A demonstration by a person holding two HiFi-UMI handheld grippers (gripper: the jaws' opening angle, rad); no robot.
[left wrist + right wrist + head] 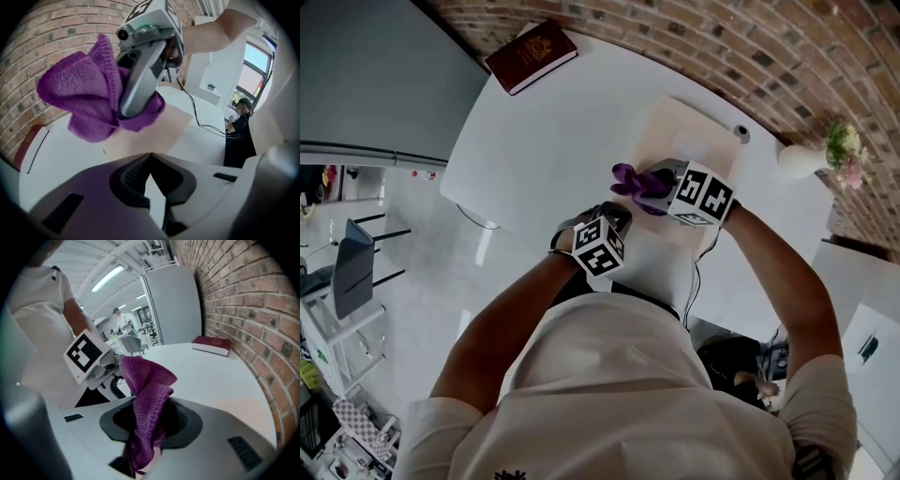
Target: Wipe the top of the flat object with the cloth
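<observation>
A pale beige flat board [686, 127] lies on the white table [544, 141]. My right gripper [649, 184] hovers over the board's near part, shut on a bunched purple cloth [635, 184]. In the right gripper view the cloth [147, 394] stands up from between the jaws of that gripper [145, 427]. My left gripper [619, 216] is just to the near left of it, at the board's front edge. Its jaws [150, 157] are shut with nothing in them. From the left gripper view, the cloth [79, 93] hangs above the board [159, 133].
A dark red book [532, 54] lies at the table's far left corner. A white vase with flowers [811, 157] and a small round grey object [741, 132] sit past the board, by the brick wall. A black cable [206, 126] trails over the table's right side.
</observation>
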